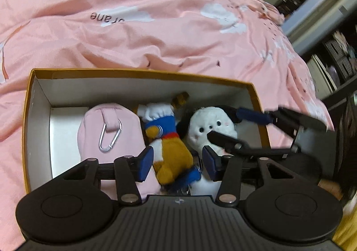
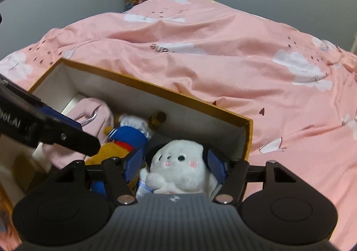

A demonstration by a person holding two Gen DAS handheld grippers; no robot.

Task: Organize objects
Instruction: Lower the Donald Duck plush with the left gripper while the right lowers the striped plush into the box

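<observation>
My box [image 1: 142, 73] sits on the quilt [image 1: 156, 28], its left floor bare beside the pouch [image 1: 111, 137]. My left gripper [image 1: 176, 162] straddles the duck [image 1: 171, 150], spread. My right gripper [image 2: 176, 164] flanks the white plush [image 2: 178, 161], spread, by the box's right wall.

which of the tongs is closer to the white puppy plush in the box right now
Right. The right tongs straddle the white puppy plush, one blue pad at each side of its head. The left tongs sit beside it, open around the duck plush.
</observation>
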